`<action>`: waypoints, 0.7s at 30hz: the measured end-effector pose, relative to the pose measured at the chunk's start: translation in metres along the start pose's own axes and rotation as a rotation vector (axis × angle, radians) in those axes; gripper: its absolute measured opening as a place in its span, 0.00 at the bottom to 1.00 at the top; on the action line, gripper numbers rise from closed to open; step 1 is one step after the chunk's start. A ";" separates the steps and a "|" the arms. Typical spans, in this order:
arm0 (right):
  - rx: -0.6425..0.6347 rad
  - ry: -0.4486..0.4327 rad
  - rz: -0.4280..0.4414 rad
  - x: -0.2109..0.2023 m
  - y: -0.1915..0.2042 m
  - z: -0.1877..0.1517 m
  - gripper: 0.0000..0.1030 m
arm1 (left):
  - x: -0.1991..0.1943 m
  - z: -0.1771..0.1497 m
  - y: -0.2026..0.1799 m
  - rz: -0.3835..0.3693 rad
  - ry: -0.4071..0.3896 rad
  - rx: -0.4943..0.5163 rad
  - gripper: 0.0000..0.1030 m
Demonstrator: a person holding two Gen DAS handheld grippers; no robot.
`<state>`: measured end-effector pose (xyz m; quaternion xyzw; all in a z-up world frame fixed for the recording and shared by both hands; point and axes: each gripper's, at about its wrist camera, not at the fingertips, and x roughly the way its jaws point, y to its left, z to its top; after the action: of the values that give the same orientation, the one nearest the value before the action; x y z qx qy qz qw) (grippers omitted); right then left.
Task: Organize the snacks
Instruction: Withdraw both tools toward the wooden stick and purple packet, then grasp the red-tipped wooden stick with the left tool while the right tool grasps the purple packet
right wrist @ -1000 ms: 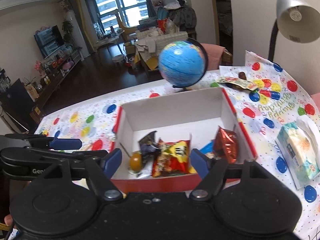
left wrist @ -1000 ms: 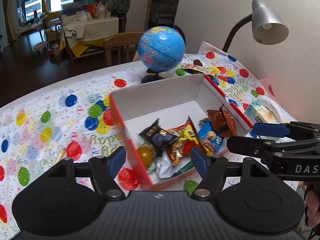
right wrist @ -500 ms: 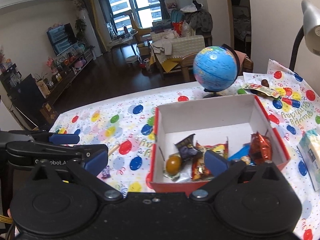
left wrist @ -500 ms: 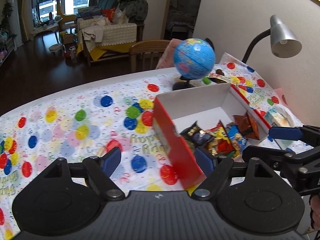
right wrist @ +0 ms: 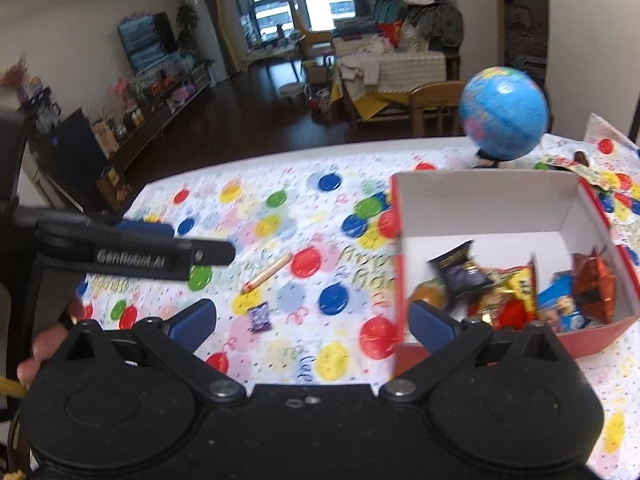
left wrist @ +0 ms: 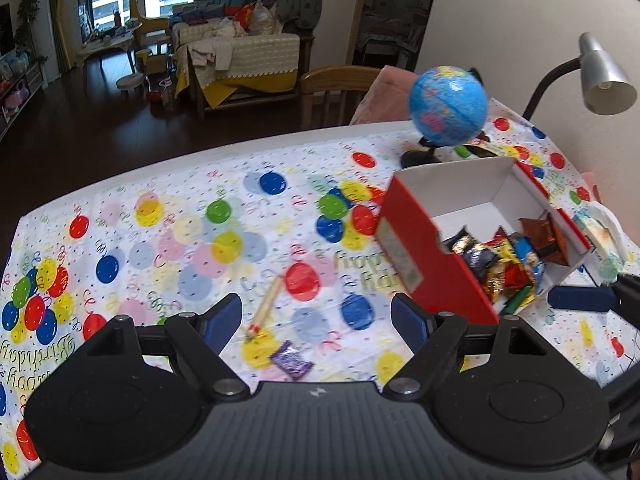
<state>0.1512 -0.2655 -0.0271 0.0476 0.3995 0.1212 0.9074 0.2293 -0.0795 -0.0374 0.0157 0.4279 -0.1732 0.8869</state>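
From the left wrist camera, the left gripper (left wrist: 318, 316) hangs with its blue-padded jaws spread wide and nothing between them, above a glossy plastic tablecloth printed with coloured balloons (left wrist: 224, 240). Just ahead of the jaws lie a small crinkled purple foil candy wrapper (left wrist: 291, 360) and a slim round wooden pencil with a red tip (left wrist: 266, 307), a little apart. To the right stands a red cardboard box with a white inside (left wrist: 424, 256), holding a heap of shiny foil snack packets (left wrist: 502, 258) at its near end. Behind it are a smooth blue globe on a black stand (left wrist: 448, 106) and a grey metal gooseneck lamp (left wrist: 600, 76).

The right wrist camera shows the right gripper (right wrist: 312, 320), likewise parted and empty, over the same wrapper (right wrist: 259, 317) and pencil (right wrist: 267, 273). Only here can one look down into the box (right wrist: 480, 200) and see a round orange sweet (right wrist: 430, 295) beside the packets (right wrist: 516, 288).
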 end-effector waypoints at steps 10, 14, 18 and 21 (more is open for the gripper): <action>-0.069 0.089 0.007 0.051 0.034 -0.012 0.95 | 0.037 -0.021 0.042 -0.014 0.078 -0.016 0.79; -0.102 0.126 0.011 0.076 0.042 -0.015 0.88 | 0.058 -0.025 0.053 -0.016 0.106 -0.017 0.79; -0.129 0.158 0.028 0.100 0.049 -0.017 0.77 | 0.079 -0.025 0.063 -0.023 0.129 -0.010 0.79; -0.153 0.180 0.031 0.118 0.054 -0.019 0.70 | 0.092 -0.026 0.063 -0.023 0.137 0.030 0.79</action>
<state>0.2041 -0.1835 -0.1142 -0.0265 0.4682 0.1691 0.8669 0.2830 -0.0428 -0.1316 0.0361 0.4852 -0.1882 0.8532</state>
